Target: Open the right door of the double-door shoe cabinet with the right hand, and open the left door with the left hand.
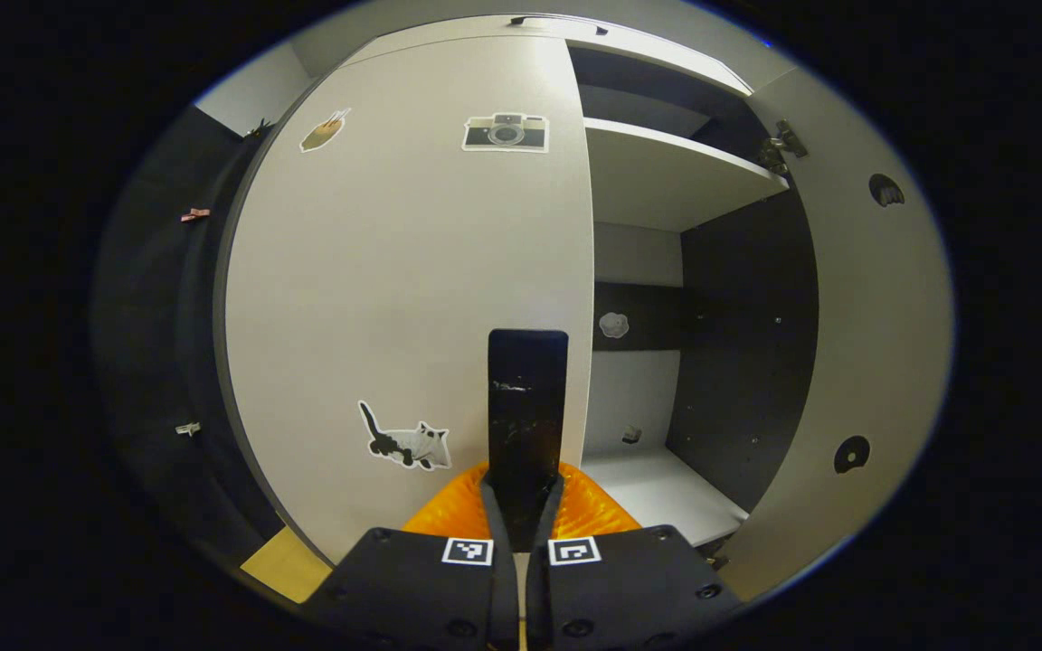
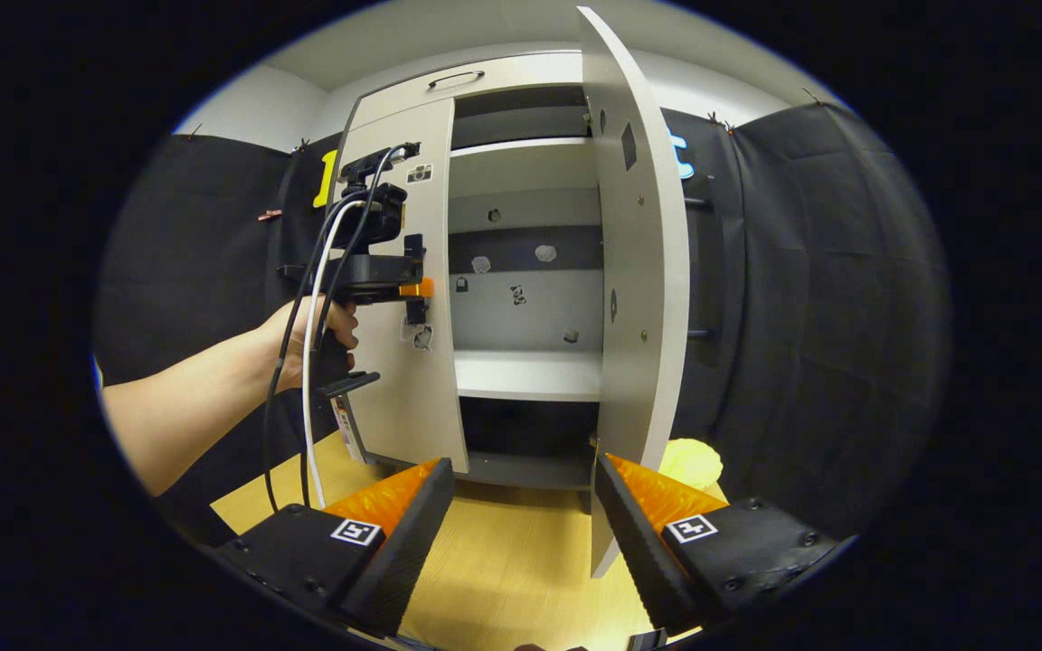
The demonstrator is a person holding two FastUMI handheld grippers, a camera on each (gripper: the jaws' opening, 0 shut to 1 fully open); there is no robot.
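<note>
The shoe cabinet (image 2: 521, 271) stood on a pale wooden floor (image 2: 512, 561) against the booth's black cloth wall, with its right door (image 2: 639, 271) already swung wide, edge-on to the right gripper view, so the shelves (image 2: 528, 372) and dark back panels lay exposed. The left door (image 1: 412, 271) was shut, flush with the cabinet front, carrying a camera sticker (image 1: 506, 133) near its top and a cat sticker (image 1: 405, 443) lower down.

In the left gripper view, the left gripper (image 1: 525, 488) was closed on the black handle (image 1: 527, 407) that stood at the left door's inner edge; its orange-backed fingers (image 1: 449, 511) met around the handle's lower end, and both appeared to press on it. The right gripper view showed that same gripper held by a hand (image 2: 308, 339) at the left door's edge, with cables trailing down from it.

The right gripper (image 2: 525, 506) hung back from the cabinet, low over the floor, its fingers (image 2: 412, 515) spread wide apart and holding nothing. A yellow object (image 2: 691, 463) lay on the floor behind the open door.

By my reading, the task was about half done: the right door was open and released, and the left door was gripped but not yet pulled. What remained was to swing it outward on its hinges and let go.
</note>
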